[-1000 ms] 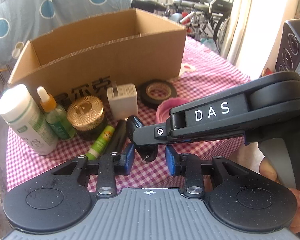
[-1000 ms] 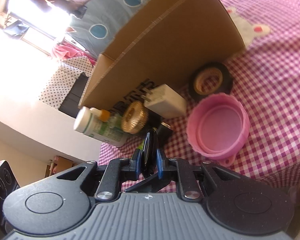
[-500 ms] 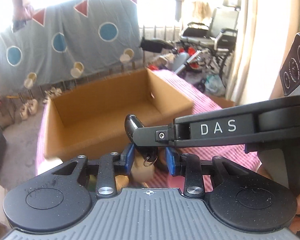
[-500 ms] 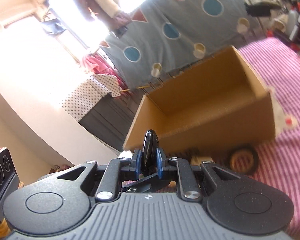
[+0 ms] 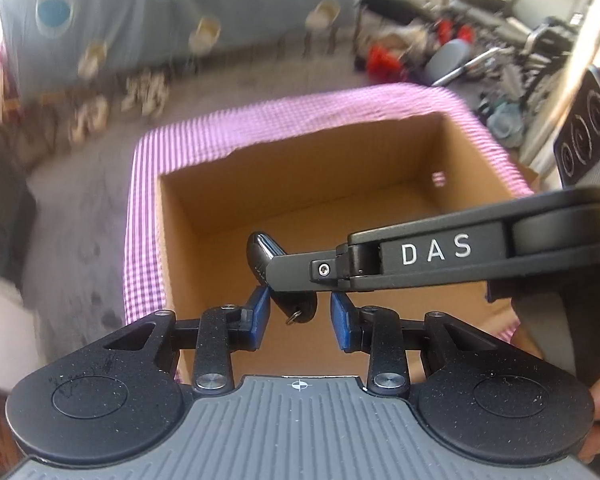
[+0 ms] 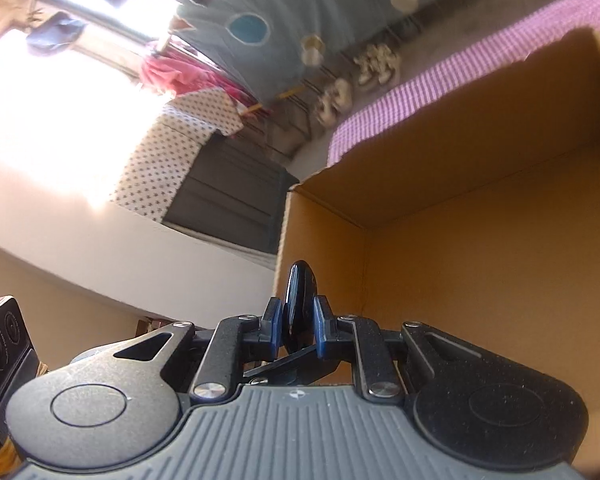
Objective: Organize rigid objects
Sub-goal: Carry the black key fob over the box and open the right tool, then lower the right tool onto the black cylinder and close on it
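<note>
My right gripper (image 6: pixel 296 330) is shut on a black key fob (image 6: pixel 299 300) with a small metal ring. In the left wrist view the right gripper (image 5: pixel 278 276) reaches in from the right and holds the fob (image 5: pixel 266 250) above the open cardboard box (image 5: pixel 380 216). My left gripper (image 5: pixel 299 318) is open and empty, its blue pads either side of the fob's lower end without touching it. The box inside (image 6: pixel 500 248) shows bare cardboard.
The box stands on a table with a pink checked cloth (image 5: pixel 140 216). Beyond the table edge lie the grey floor, a blue dotted cloth (image 5: pixel 160 8) and wheelchairs (image 5: pixel 520 40) at the back right. The other table objects are out of view.
Both grippers have risen from the row of objects on the table and moved forward over the open box. The right gripper has kept hold of the key fob throughout.
</note>
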`<state>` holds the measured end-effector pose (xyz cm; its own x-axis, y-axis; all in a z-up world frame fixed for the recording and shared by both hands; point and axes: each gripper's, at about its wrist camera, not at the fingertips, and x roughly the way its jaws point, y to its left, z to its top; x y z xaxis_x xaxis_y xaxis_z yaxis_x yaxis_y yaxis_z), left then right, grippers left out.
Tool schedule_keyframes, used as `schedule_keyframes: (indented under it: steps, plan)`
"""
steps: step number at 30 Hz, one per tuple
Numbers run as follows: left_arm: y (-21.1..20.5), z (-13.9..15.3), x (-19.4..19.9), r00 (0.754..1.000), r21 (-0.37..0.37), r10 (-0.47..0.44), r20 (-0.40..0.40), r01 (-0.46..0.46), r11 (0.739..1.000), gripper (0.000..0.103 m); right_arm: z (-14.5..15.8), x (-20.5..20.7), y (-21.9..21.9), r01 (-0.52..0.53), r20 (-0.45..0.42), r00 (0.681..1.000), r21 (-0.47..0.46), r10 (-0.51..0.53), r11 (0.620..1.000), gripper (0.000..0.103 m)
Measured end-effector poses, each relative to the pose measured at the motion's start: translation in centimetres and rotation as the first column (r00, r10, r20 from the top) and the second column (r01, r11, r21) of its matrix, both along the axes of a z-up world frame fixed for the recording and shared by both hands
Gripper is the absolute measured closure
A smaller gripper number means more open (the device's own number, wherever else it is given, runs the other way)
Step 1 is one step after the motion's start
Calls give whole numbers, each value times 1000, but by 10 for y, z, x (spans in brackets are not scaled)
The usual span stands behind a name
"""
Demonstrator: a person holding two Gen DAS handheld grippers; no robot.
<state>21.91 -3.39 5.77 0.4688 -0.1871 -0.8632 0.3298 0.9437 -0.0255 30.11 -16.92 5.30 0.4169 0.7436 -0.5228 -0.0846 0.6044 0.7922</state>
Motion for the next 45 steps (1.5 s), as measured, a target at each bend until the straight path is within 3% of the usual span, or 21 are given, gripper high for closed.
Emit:
schedule_keyframes:
  steps: [3,7,14,24,27,32,35,37,39,42,45]
  plan:
    - [2,-13,24,998,19,39,-57,-38,999,71,-24,32,7,9,-88,996,25,-6,1000,85]
    - [-3,-22,44,996,84,64,-62,-58,995,70,-52,62,13,35,-189,982,57,-24,998,85]
    - [-10,-28,56,996,151,72,-51,-64,986,68,-75,84,27,73,-227,972,17,-67,997,85]
    - [2,-16,51,993,103,110,-49,-104,989,63,-92,99,27,116,-274,956,11,-109,993,82]
    - [7,-6,43,993,77,116,-38,-113,991,61,-90,98,25,127,-288,951,23,-115,992,67]
    - [22,20,22,991,10,130,9,-130,991,57,-61,76,13,141,-228,966,66,-123,988,61]
    - [36,41,0,991,-40,122,56,-120,992,52,-31,46,-2,111,-141,986,118,-94,987,61]
    - [46,55,-21,989,-67,115,95,-109,992,46,-10,19,-16,94,-76,994,148,-83,985,61]
    - [53,65,-48,985,-101,89,149,-75,992,31,7,-10,-31,70,-22,997,173,-68,982,61]
    - [60,65,-93,974,-150,47,224,-13,989,21,26,-58,-53,35,71,996,201,-50,979,61]
    - [55,49,-130,973,-174,9,231,33,984,21,33,-98,-69,25,117,992,217,-52,976,61]
